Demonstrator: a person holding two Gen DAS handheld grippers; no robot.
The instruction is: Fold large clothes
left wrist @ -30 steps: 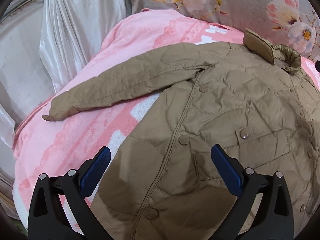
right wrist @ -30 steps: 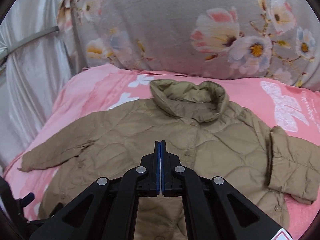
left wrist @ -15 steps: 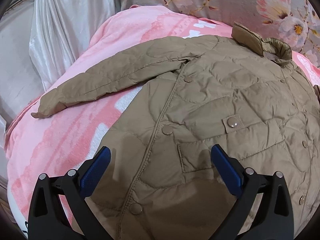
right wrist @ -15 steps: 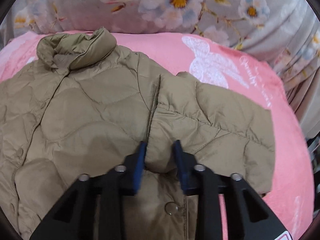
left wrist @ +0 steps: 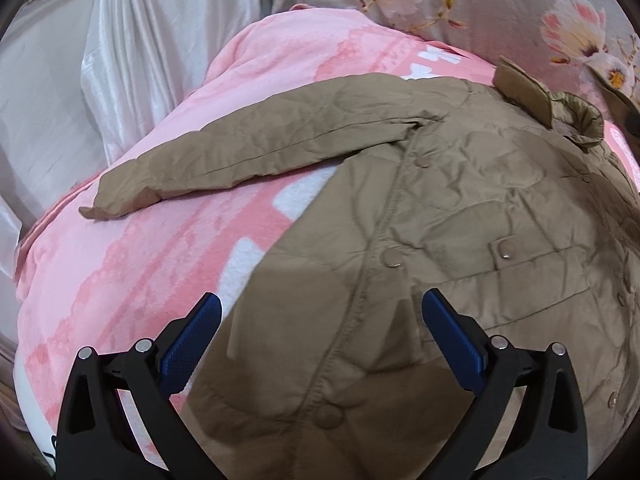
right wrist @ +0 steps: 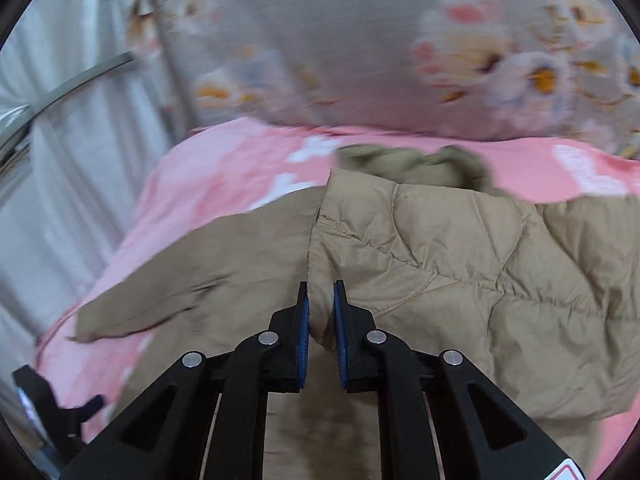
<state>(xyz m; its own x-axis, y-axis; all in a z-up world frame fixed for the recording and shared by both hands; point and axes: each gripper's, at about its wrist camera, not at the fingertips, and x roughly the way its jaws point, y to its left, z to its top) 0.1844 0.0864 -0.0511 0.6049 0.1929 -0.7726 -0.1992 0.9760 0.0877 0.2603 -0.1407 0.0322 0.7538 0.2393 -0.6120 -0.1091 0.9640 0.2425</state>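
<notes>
Lifted since a moment ago, the jacket's right sleeve now hangs pinched in the closing right tool. Jacket lies spread on a pink blanket. Left tool hovers over the near hem, blue pads apart.

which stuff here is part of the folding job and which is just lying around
In the job:
- jacket
- its sleeve, pinched by the closing right gripper
- left gripper, open over the hem

Just there:
- pink blanket
- floral cloth
- white curtain
</notes>
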